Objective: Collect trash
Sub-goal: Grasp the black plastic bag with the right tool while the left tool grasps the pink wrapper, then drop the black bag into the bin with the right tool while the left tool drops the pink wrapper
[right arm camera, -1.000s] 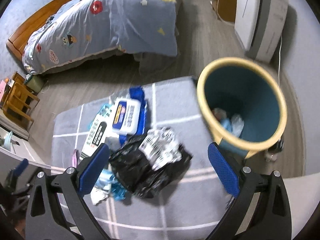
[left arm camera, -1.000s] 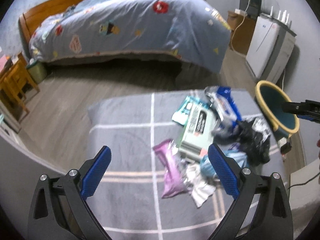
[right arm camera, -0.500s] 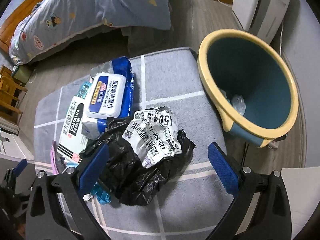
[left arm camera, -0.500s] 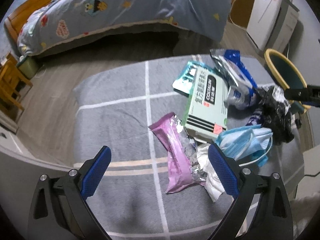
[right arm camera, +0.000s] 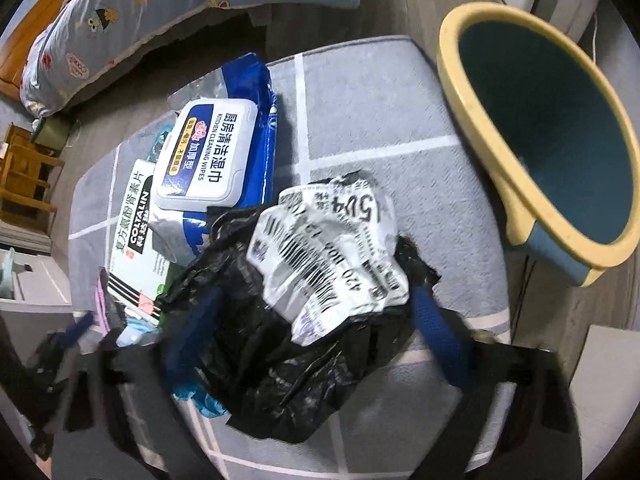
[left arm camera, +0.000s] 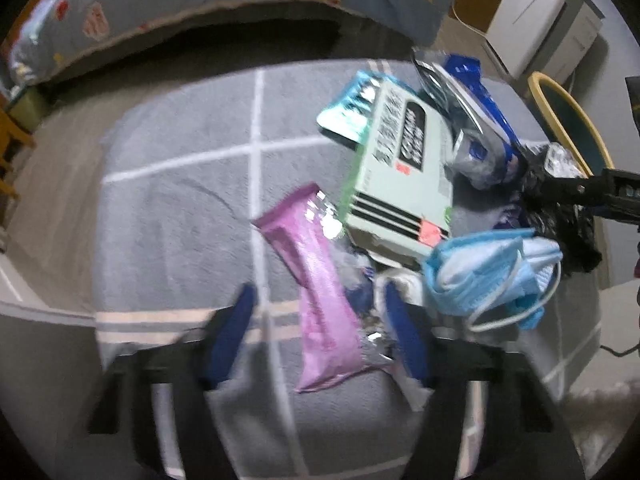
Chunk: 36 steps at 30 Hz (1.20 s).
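Left gripper [left arm camera: 318,334] spread wide, pads either side of the pink wrapper [left arm camera: 320,304], nothing clamped; hard to say through the blur whether either pad touches the foil. Right gripper [right arm camera: 316,328] likewise wide, straddling the black plastic bag [right arm camera: 280,332] with its crumpled white shipping label [right arm camera: 332,252], gripping nothing yet

Trash heaped on the grey checked rug [left arm camera: 180,208]: in the left view, wrapper at 6 o'clock, green box [left arm camera: 400,176] just past centre toward 1, blue face masks [left arm camera: 492,276] at 4, blue wipes pack [left arm camera: 476,120] at 2. In the right view, bag at 6, wipes pack [right arm camera: 212,156] at 10, yellow-rimmed bin [right arm camera: 492,128] at 2, tilted with its mouth toward the pile

Probably all light. Wrapper thin, crinkly, likely slippery; best pinched across its narrow middle. Bag soft and shapeless, likely to sag and trail; better taken at the bunched crown under the label than at a loose edge. Masks limp, with ear loops apt to snag on neighbours

Only the left view shows the wrapper whole and the masks spread out; only the right view shows the bin's interior and the print on the wipes lid. Bin contents impossible to make out
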Tool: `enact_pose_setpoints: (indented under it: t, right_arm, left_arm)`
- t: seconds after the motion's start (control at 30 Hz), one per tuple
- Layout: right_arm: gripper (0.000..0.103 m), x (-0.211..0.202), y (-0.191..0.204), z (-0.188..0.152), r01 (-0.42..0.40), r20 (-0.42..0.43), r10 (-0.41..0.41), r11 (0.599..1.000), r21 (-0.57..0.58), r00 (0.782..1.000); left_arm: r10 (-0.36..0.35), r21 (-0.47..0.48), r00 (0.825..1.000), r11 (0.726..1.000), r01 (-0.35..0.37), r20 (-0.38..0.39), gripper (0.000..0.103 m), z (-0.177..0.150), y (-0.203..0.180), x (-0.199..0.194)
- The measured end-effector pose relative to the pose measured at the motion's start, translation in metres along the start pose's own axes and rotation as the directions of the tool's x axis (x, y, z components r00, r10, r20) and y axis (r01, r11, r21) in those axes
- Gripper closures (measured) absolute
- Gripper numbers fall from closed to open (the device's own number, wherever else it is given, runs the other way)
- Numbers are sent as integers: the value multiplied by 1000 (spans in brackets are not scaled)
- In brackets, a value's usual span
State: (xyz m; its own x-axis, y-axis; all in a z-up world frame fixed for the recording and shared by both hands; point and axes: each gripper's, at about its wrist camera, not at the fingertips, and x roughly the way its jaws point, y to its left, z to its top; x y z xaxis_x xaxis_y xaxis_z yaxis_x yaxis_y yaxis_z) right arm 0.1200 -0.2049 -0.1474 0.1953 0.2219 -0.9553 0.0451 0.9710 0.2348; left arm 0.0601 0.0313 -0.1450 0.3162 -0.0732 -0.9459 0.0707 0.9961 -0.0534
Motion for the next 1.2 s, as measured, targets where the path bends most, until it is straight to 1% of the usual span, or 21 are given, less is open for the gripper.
enact_pose_setpoints:
  t: [0.03,0.07,0.1,0.13,0.2,0.33,0.4,0.47,0.57,0.63,0.7,0.8,0.9,0.97,1.1,1.2]
  right_arm:
    - [41,-1,0,0,-4,-3,4,1000,1,1000]
    - [50,-4,0,0,-2,3,2,1000,-3,1000]
    - [60,-6,1,1,-9,8,9,1000,-11,1000]
    - [62,-8,1,1,-14,11,14,1000,-14,1000]
    - [71,-13,2,0,-13,20,13,1000,-24,1000]
    - [73,-27,8,-1,17,60,-13,998,-59,998]
    - [73,-36,10,-2,16,84,-11,998,-61,996]
    - [73,-47,11,-1,20,114,-13,998,-66,993]
    - [73,-67,13,2,19,167,-7,997,-69,986]
    - [73,-84,15,6,20,214,-2,996,-85,977]
    - [73,-97,16,9,17,250,8,995,-98,968]
    - [73,-115,18,17,13,304,24,993,-121,952]
    - [73,-131,14,24,7,348,38,992,-127,937]
    - [73,-138,10,28,3,367,44,992,-129,929]
    - [73,-148,1,39,-23,388,70,992,-125,919]
    - [73,-154,-10,43,-21,398,67,993,-118,915]
  left_arm:
    - [-12,2,1000,1000,12,-12,66,-1,-1,3]
    - [-14,6,1000,1000,14,-15,72,-1,-2,3]
    - [-17,8,1000,1000,17,-16,82,-1,-3,3]
    - [-23,8,1000,1000,23,-16,86,0,-3,3]
    - [-12,7,1000,1000,12,1,90,1,-2,-2]
    - [18,-7,997,1000,-18,81,90,5,0,-21]
    - [37,-7,992,999,-36,123,90,9,0,-31]
    - [41,-22,985,999,-38,168,90,13,1,-44]
    - [24,-31,974,999,-18,225,90,22,-2,-61]
    - [13,-22,964,1000,-8,266,90,26,-6,-74]
    - [13,-13,956,1000,-10,294,90,28,-7,-84]
    - [26,27,937,999,-37,347,90,35,-22,-99]
    - [20,53,923,998,-44,385,90,40,-29,-110]
    - [-3,60,915,998,-24,404,90,44,-34,-117]
    - [-30,80,905,997,-5,424,90,51,-48,-123]
    - [-47,99,902,995,5,429,90,58,-61,-123]
